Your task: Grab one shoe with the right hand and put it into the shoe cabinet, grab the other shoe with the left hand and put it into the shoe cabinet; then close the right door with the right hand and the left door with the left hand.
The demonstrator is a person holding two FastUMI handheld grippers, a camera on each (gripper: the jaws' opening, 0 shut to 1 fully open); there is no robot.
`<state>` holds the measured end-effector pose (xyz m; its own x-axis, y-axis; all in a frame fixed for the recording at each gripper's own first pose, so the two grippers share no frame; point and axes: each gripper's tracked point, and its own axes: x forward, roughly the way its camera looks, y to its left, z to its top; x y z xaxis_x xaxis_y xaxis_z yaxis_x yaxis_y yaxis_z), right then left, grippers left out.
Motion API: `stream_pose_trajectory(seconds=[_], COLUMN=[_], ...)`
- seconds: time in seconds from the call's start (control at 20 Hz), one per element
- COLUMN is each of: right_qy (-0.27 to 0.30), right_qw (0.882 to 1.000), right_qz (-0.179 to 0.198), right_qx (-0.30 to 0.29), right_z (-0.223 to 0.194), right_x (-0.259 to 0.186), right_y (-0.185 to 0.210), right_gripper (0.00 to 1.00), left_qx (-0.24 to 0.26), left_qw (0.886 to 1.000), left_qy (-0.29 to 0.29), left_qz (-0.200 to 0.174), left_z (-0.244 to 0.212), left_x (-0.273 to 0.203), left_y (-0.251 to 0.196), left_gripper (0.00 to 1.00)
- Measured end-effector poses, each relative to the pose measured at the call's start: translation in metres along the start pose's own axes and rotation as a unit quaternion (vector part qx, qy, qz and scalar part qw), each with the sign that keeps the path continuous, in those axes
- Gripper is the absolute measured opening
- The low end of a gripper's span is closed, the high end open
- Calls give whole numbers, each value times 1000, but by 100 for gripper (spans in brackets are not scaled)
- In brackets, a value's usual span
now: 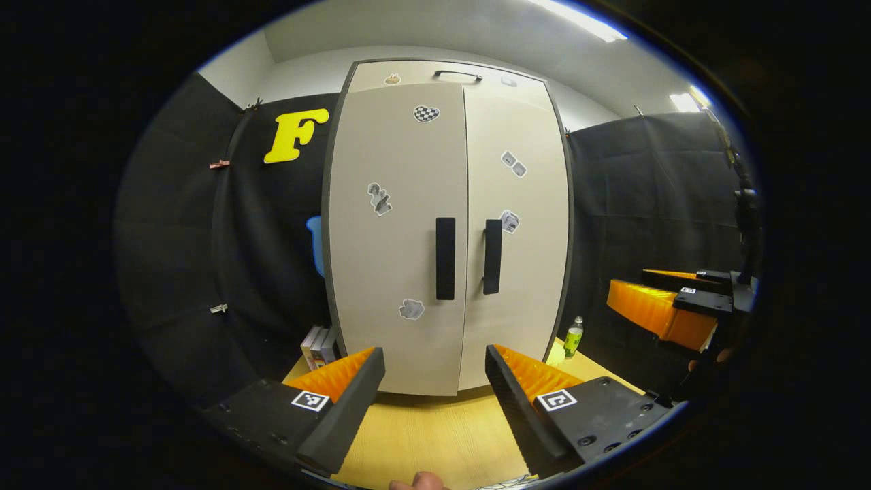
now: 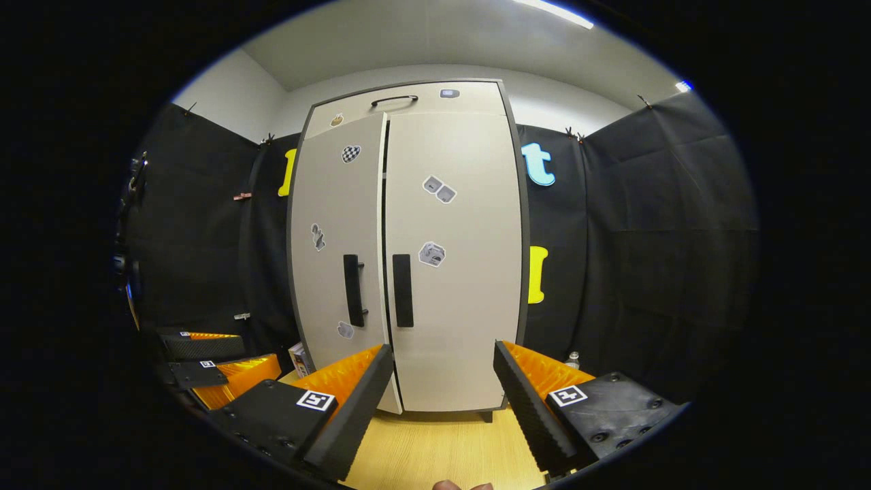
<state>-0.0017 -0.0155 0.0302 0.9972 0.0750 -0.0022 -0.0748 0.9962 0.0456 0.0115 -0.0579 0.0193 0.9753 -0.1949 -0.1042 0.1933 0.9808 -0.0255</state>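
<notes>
Shoe cabinet [image 1: 446,224] stands upright on wooden surface [image 1: 422,435]; no shoes on show, presumably inside. Right door [image 2: 452,258] flush. Left door [image 2: 337,258] slightly ajar at centre seam.

Left gripper [image 1: 434,381] released, empty. Right gripper [image 2: 442,381] released, empty.

Risk: left door left unlatched; off-centre push may rock cabinet.

Doors: smooth matte beige panels, flat black bar handles, stickers. Surface: pale woodgrain.

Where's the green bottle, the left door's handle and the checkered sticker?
green bottle [image 1: 573,336], left gripper view, on its body.
left door's handle [image 1: 445,258], left gripper view, mid-bar.
checkered sticker [image 1: 426,113], left gripper view, its centre.
</notes>
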Motion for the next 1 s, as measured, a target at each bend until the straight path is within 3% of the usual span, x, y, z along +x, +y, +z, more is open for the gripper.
stream_pose_trajectory(seconds=[0.4,0.75,1.0], right_qy=[5,23,18], right_qw=[1000,999,999], right_qz=[13,49,50], right_qx=[-4,2,-9], right_z=[-4,-9,-9], right_x=[0,5,8], right_y=[-7,-3,-7], right_gripper=[98,98,98], left_qx=[-4,-8,-20], left_qw=[1000,999,999], left_qy=[-1,3,5], left_qz=[10,37,36], left_z=[1,1,0], left_x=[0,3,9], left_y=[-9,-13,-15], left_gripper=[95,95,95])
